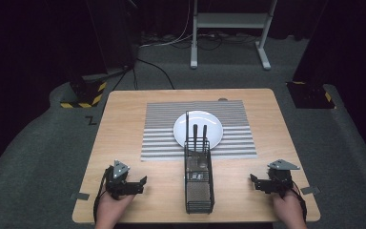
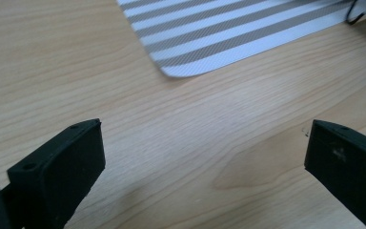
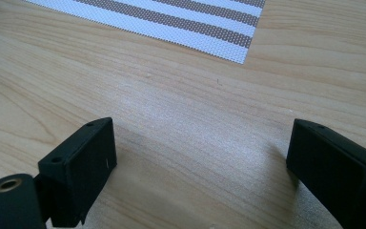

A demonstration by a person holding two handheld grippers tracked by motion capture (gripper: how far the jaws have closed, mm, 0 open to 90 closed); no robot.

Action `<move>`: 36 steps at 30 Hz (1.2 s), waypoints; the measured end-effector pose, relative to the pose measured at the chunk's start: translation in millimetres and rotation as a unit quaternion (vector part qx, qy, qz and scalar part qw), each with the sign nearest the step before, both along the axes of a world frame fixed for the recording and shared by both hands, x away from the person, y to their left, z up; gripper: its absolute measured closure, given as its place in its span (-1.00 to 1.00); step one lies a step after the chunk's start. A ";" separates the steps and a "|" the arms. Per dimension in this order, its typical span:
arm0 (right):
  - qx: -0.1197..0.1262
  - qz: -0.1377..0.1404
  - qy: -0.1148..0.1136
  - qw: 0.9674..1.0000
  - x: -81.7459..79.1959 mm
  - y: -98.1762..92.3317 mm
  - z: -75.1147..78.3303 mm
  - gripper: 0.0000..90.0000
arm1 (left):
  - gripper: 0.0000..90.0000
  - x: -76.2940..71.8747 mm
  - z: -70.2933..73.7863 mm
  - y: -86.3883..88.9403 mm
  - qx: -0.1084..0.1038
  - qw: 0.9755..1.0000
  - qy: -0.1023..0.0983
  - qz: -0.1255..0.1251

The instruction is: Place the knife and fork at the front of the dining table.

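A white plate (image 1: pixel 198 125) lies on a grey-and-white striped placemat (image 1: pixel 162 129) in the middle of the wooden table (image 1: pixel 124 119). In front of the plate stands a black wire caddy (image 1: pixel 199 186) with two black-handled utensils (image 1: pixel 195 136) upright at its far end. My left gripper (image 1: pixel 142 185) rests near the front left, open, its tips pointing toward the caddy. My right gripper (image 1: pixel 254 183) rests near the front right, also open. In the left gripper view the gripper (image 2: pixel 205 157) has bare wood between its jaws, with a placemat corner (image 2: pixel 228 38) beyond. The right gripper (image 3: pixel 200 152) likewise spans bare wood short of the placemat (image 3: pixel 171 19).
Grey carpet surrounds the table. A white desk frame (image 1: pixel 228 28) stands behind it. Dark stands with yellow-black hazard tape sit at the back left (image 1: pixel 83 95) and back right (image 1: pixel 310 93). Small grey tabs (image 1: pixel 80 196) stick out at the table's front corners.
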State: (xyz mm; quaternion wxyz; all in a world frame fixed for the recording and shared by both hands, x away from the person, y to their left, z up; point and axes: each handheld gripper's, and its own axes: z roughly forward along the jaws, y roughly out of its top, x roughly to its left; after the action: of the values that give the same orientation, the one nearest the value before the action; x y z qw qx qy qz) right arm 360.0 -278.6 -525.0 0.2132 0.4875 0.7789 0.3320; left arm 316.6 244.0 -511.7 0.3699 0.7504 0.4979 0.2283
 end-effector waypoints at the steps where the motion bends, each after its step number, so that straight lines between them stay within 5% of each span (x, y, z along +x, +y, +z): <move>1: 0.000 0.000 0.000 1.000 0.0 0.0 0.0 -0.79 | -1.00 -1.8 4.8 -4.7 -0.009 1.000 -0.007 -0.005; 10: 0.000 0.000 0.000 1.000 0.0 0.0 0.0 -0.79 | -1.00 -5.9 19.4 -16.7 -0.044 0.999 -0.027 -0.012; 13: 0.000 0.000 0.000 1.000 0.0 0.0 0.0 -0.79 | -1.00 -8.5 30.3 -21.6 -0.076 0.996 -0.045 -0.015; 23: 0.000 0.001 0.000 1.000 -0.1 -0.1 0.1 -0.79 | -0.99 -10.1 56.7 -35.5 -0.093 0.991 -0.086 -0.032; 36: 0.000 0.001 0.000 1.000 -0.1 0.0 0.0 -0.79 | -0.97 -3.1 69.2 -52.8 -0.115 0.984 -0.120 -0.057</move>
State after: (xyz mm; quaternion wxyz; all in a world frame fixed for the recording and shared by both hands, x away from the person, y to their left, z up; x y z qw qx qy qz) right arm 359.9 -278.6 -525.0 0.2129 0.4869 0.7794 0.3320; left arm 313.5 191.2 -442.5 0.5230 0.6974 0.4291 0.2367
